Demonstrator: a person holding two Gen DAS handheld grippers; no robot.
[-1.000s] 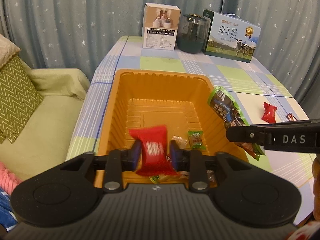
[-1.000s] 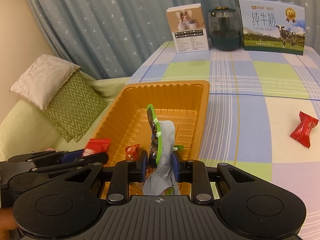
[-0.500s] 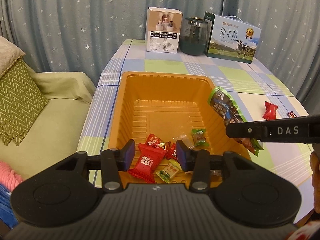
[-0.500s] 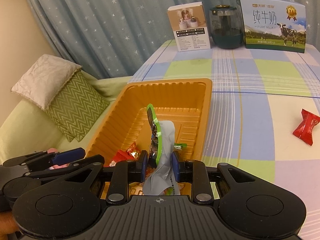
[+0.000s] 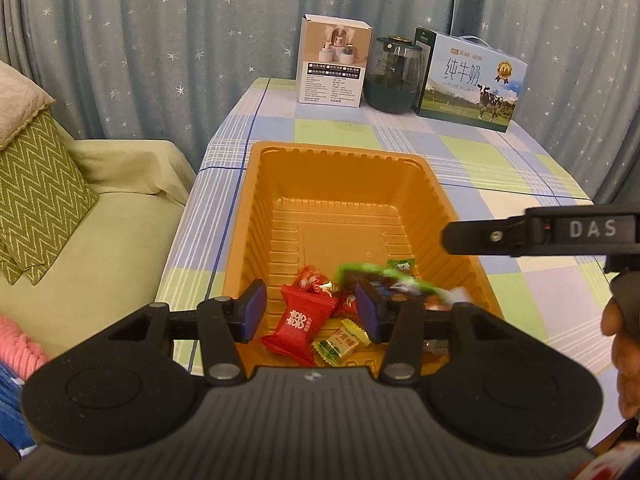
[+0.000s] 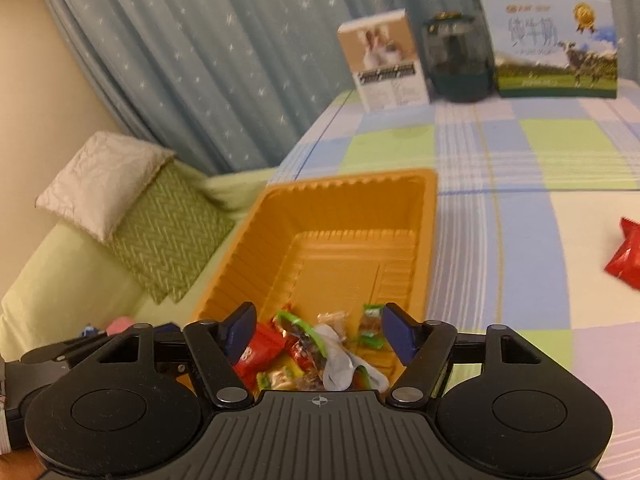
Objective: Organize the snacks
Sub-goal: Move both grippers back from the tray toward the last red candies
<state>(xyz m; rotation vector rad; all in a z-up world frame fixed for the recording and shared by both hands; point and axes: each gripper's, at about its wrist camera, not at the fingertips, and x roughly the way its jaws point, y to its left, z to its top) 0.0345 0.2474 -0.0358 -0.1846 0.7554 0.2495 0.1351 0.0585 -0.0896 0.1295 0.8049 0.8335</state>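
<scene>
An orange plastic tray [image 5: 340, 184] [image 6: 352, 216] stands on the checked tablecloth. Its near end holds a red candy packet [image 5: 298, 324], a green-edged snack pouch [image 5: 384, 278] [image 6: 336, 352] and several small wrapped candies. My left gripper [image 5: 310, 310] is open and empty just above the red packet. My right gripper [image 6: 320, 330] is open and empty above the pouch; its finger [image 5: 520, 232] shows from the side in the left wrist view. Another red candy [image 6: 626, 256] lies on the cloth to the right of the tray.
A white product box [image 5: 334, 66], a dark glass jar [image 5: 394, 76] and a milk carton case [image 5: 470, 80] stand at the table's far edge. A green sofa [image 5: 100, 216] with zigzag cushions [image 5: 36, 176] lies left of the table.
My right gripper opened and the green-edged pouch dropped into the tray. My left gripper, which let go of the red packet earlier, opened wider and stays above it.
</scene>
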